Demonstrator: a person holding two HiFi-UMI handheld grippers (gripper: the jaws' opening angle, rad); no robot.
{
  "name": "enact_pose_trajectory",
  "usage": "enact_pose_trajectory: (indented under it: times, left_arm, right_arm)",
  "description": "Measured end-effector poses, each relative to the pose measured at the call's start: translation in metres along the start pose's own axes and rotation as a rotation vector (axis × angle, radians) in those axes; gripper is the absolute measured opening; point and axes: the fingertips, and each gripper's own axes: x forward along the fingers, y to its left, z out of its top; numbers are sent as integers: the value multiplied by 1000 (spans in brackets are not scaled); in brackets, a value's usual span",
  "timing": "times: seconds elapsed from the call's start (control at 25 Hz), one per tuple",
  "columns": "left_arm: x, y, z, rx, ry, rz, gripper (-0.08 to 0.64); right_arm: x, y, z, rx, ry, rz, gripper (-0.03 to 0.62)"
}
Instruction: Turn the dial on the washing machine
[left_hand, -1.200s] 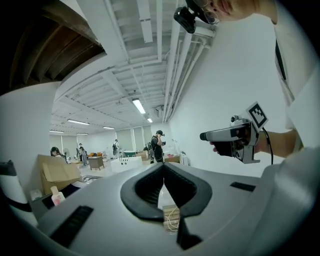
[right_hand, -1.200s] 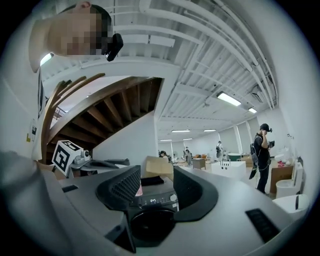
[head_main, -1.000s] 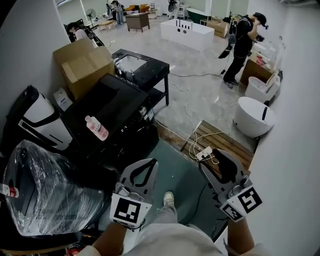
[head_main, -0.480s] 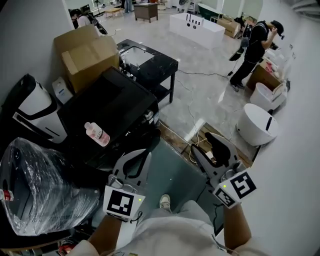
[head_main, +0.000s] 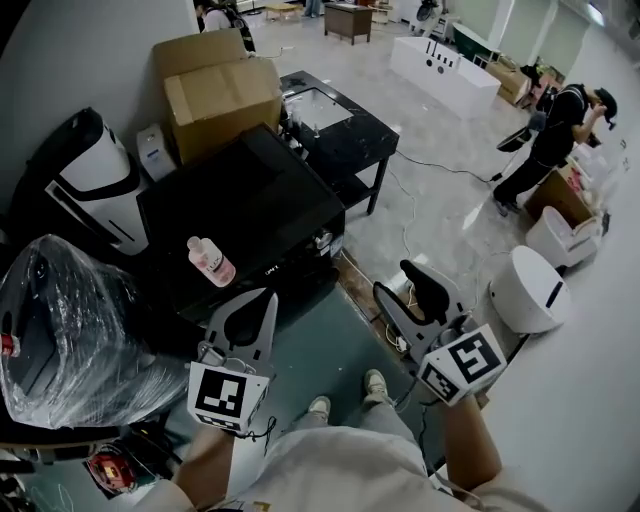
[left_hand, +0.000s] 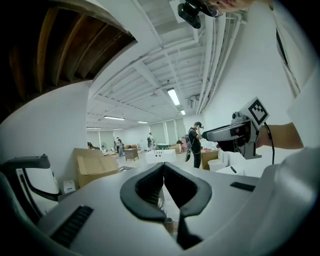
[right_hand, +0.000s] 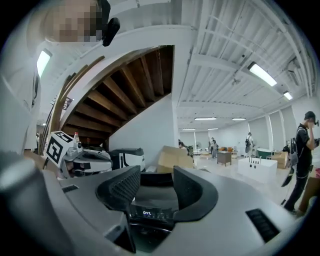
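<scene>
The black washing machine (head_main: 240, 205) stands at the middle left of the head view, with a pink bottle (head_main: 210, 262) lying on its lid. Its front panel faces the floor side, and I cannot pick out the dial on it. In the right gripper view a lit display (right_hand: 146, 213) on that panel shows between the jaws. My right gripper (head_main: 405, 283) (right_hand: 156, 182) hovers open and empty to the right of the machine's front. My left gripper (head_main: 268, 297) (left_hand: 163, 167) is shut on nothing, just short of the machine's near corner.
A cardboard box (head_main: 220, 90) and a black side table (head_main: 345, 130) stand behind the machine. A plastic-wrapped bundle (head_main: 70, 330) and a white-and-black appliance (head_main: 95, 190) sit to its left. Cables cross the floor by a white tub (head_main: 530, 290). A person (head_main: 555, 135) stands far right.
The view has swung left, so the machine now sits more central. Both grippers have come closer to its front. Neither gripper's jaws have changed.
</scene>
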Motion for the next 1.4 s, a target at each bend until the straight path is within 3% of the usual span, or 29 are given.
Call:
enact_pose_trajectory:
  times: [0.56, 0.88, 1.16, 1.4]
  left_arm:
    - [10, 1, -11, 2, 121, 339, 20]
    - [-3, 12, -31, -41, 138, 500, 20]
    - [-16, 27, -66, -67, 165, 564, 20]
    - [-6, 37, -101, -58, 185, 553, 20]
  right_arm:
    - [53, -62, -42, -1, 77, 242, 230]
    - [86, -61, -74, -68, 125, 332, 230]
    - [116, -66, -109, -52, 132, 319, 232]
    - [142, -63, -135, -53, 119, 309, 232]
